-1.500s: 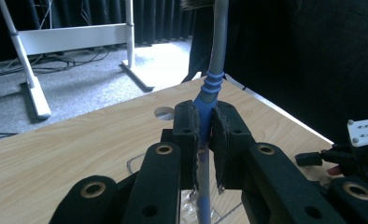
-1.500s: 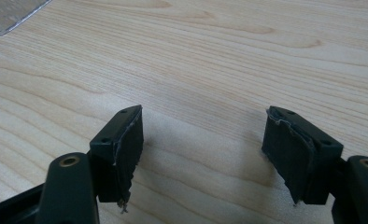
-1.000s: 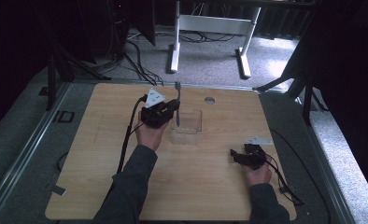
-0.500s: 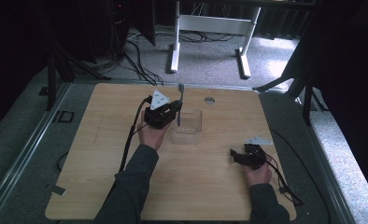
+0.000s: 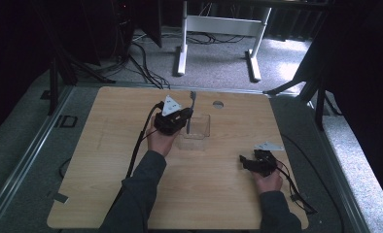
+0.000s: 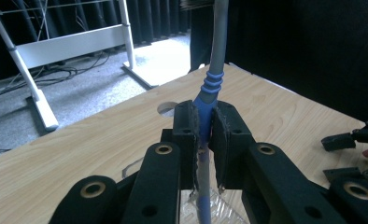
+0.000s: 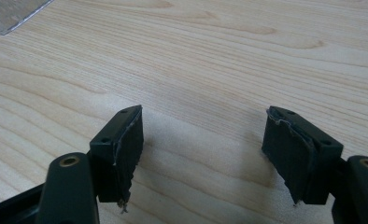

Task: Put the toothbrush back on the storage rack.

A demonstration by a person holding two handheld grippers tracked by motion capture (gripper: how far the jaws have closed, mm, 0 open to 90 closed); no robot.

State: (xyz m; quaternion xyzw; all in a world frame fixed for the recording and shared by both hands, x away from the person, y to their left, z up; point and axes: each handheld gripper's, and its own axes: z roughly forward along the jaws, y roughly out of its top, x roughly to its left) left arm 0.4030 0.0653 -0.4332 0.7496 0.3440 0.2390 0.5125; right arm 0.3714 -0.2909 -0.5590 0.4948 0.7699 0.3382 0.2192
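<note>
My left gripper [image 5: 183, 118] is shut on a toothbrush [image 5: 191, 109] with a grey stem and a blue ribbed grip, held upright with its bristle head on top. The brush's lower end hangs over a clear plastic box [image 5: 197, 132] at the table's middle back. In the left gripper view the jaws [image 6: 204, 116] pinch the blue grip of the toothbrush [image 6: 213, 79], and the box [image 6: 222, 211] shows below them. My right gripper [image 5: 245, 162] rests low at the table's right front, open; in its own view the gripper [image 7: 203, 135] has bare wood between its fingers.
The wooden table [image 5: 107, 160] has a round hole [image 5: 217, 104] near its back edge, just right of the box. A white desk frame [image 5: 218, 26] and cables lie on the floor beyond. Cables trail from both grippers toward the front edge.
My left gripper has drifted slightly right and toward me with the toothbrush, bringing it over the clear box. The right gripper has stayed put.
</note>
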